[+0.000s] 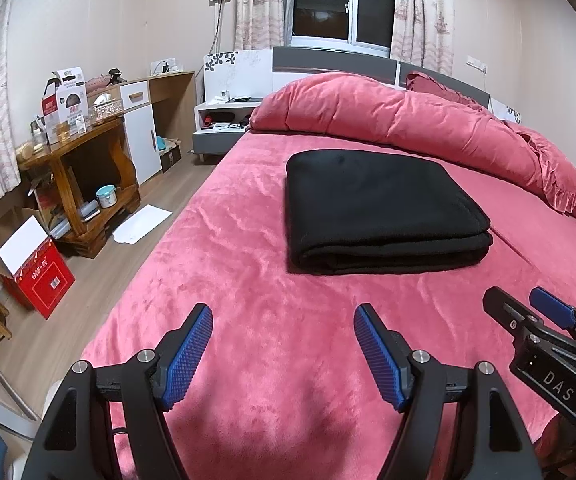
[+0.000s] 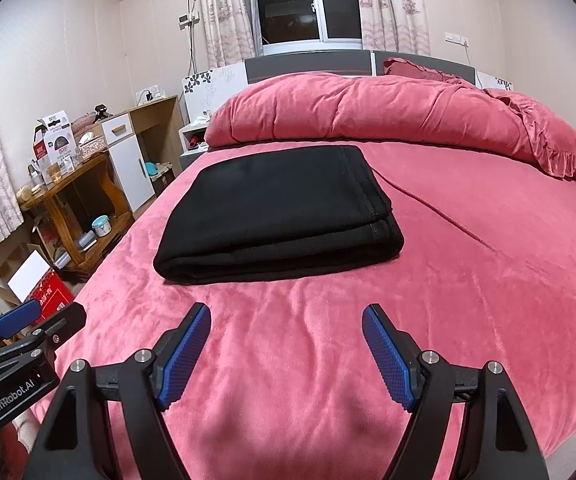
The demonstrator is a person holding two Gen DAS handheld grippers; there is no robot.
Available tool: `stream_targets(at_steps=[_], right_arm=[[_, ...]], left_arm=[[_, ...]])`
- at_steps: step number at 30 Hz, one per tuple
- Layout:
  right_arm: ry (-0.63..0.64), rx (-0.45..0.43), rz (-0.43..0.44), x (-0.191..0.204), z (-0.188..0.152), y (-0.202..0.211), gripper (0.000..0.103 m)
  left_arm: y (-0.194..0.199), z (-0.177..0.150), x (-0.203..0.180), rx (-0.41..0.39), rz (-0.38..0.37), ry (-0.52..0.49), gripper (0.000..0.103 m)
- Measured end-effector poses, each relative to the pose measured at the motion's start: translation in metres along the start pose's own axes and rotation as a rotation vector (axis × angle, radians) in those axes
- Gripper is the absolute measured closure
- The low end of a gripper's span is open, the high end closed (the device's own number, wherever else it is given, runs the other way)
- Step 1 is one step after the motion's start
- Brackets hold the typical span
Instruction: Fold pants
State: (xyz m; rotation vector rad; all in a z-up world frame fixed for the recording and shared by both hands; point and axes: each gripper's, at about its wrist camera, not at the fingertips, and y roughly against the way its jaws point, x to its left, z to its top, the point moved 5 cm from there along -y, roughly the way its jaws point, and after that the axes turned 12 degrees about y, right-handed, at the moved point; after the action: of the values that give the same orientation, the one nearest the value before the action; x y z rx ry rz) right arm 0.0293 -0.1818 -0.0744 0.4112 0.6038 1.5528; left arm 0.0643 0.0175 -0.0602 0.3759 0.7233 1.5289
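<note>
Left wrist view, folded black pants point(image 1: 384, 208) on bed point(image 1: 247, 280), both grippers point(image 1: 283, 356) wide open, empty, quilt point(image 1: 408, 120) behind.

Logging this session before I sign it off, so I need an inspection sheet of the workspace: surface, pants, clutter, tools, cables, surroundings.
Surface: pink bedspread, lightly wrinkled.
Job's things: black pants folded into a layered rectangle, lying flat.
Clutter: rolled pink duvet at the bed's head, apart from the pants.
Grippers: left tool and right tool open, empty, short of the pants.
Cables: one hanging down the wall beside the window.
Surroundings: wooden side table, red box, curtained dark window.
</note>
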Motion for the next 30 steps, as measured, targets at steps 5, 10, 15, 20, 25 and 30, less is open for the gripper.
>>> stream_targets(at_steps=[5, 10, 15, 20, 25, 30], right_arm=[[-0.003, 0.004, 0.002, 0.0004, -0.0006, -0.0008, 0.025], [-0.007, 0.006, 0.003, 0.0006, -0.0014, -0.0012, 0.025], [-0.009, 0.011, 0.005, -0.0001, -0.0025, -0.002, 0.025], [-0.015, 0.021, 0.007, -0.0009, -0.0041, -0.0037, 0.025], [-0.017, 0.024, 0.007, -0.0013, -0.0048, -0.0041, 0.025], [-0.016, 0.028, 0.009, -0.001, -0.0055, -0.0057, 0.025]], left_arm=[[-0.0008, -0.0007, -0.0002, 0.003, 0.002, -0.005, 0.028], [-0.0015, -0.0005, 0.0003, 0.006, 0.002, -0.004, 0.028], [-0.0019, -0.0011, 0.0006, 0.007, 0.005, -0.007, 0.028], [-0.004, -0.0022, 0.0019, 0.016, 0.007, -0.006, 0.028], [-0.0062, -0.0031, 0.0024, 0.025, 0.01, -0.005, 0.028], [-0.007, -0.004, 0.0023, 0.027, 0.012, -0.007, 0.028]])
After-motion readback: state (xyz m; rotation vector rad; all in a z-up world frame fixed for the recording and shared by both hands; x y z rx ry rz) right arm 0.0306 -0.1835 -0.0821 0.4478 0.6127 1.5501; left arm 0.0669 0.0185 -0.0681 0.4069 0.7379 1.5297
